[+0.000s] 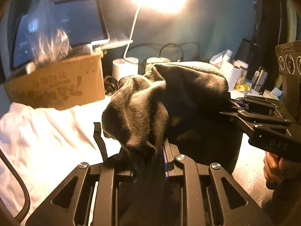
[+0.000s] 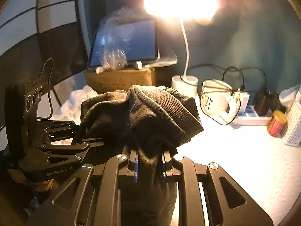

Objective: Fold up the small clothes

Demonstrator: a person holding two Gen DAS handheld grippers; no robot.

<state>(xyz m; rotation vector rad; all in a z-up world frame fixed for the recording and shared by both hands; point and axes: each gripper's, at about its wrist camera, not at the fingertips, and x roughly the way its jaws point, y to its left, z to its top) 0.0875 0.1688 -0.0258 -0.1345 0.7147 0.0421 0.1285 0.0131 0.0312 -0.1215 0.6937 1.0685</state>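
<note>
A dark brown knitted garment (image 1: 160,98) hangs bunched between both grippers above the table. My left gripper (image 1: 150,156) is shut on one bunched edge of it, seen from the side in the right wrist view as the left gripper (image 2: 82,135). My right gripper (image 2: 149,162) is shut on another fold of the garment (image 2: 143,116), its blue pads pressing the cloth. In the left wrist view the right gripper (image 1: 233,107) comes in from the right, with a hand (image 1: 272,169) below it. The ribbed hem arches over the top.
A white cloth (image 1: 41,135) covers the table at left. Behind stand a cardboard box (image 1: 62,86) with a laptop (image 1: 75,24) on it, a lit desk lamp (image 2: 185,81), a white mug (image 2: 216,98), a power strip, a red tin (image 2: 276,123) and a white basket.
</note>
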